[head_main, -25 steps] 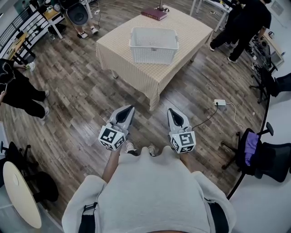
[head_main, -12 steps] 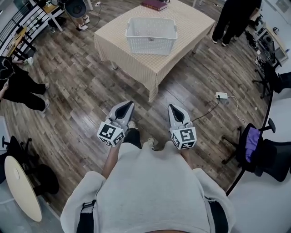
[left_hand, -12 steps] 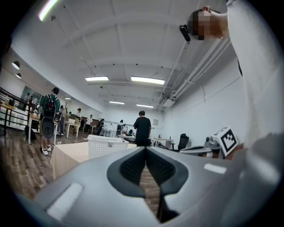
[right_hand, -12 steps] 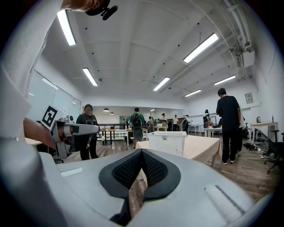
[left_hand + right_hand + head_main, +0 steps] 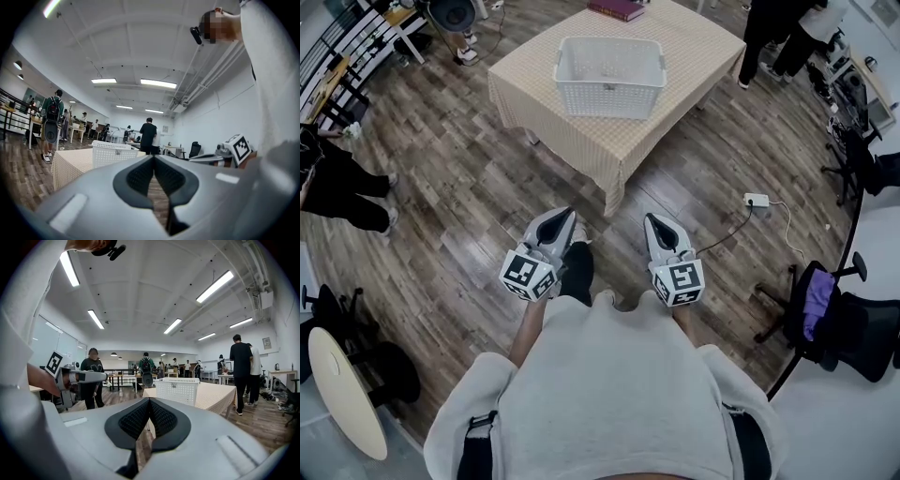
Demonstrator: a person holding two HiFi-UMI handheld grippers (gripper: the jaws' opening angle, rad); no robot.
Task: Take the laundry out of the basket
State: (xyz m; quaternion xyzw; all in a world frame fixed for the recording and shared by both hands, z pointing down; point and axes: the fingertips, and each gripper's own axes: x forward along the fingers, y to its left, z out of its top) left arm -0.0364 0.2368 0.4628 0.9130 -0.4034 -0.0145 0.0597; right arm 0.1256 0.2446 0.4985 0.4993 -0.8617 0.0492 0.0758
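The white basket sits on top of a table with a tan checked cloth, near the middle of it; its sides are full of little holes; the pictures do not show whether any clothes lie inside; a dark red book lies on the far end of the same table, apart from the basket. The table stands on a brown wood floor. Both grippers are well back from the table, held low in front of the person and pointing toward it; the left gripper is shut, its two black pads touching, and it holds nothing; the right gripper is shut the same way, pads pressed together, holding nothing. A small white plug box lies on the floor to the right with a cord running from it; farther right a black chair has a purple cloth hanging on it; other people stand around the edges of the room.
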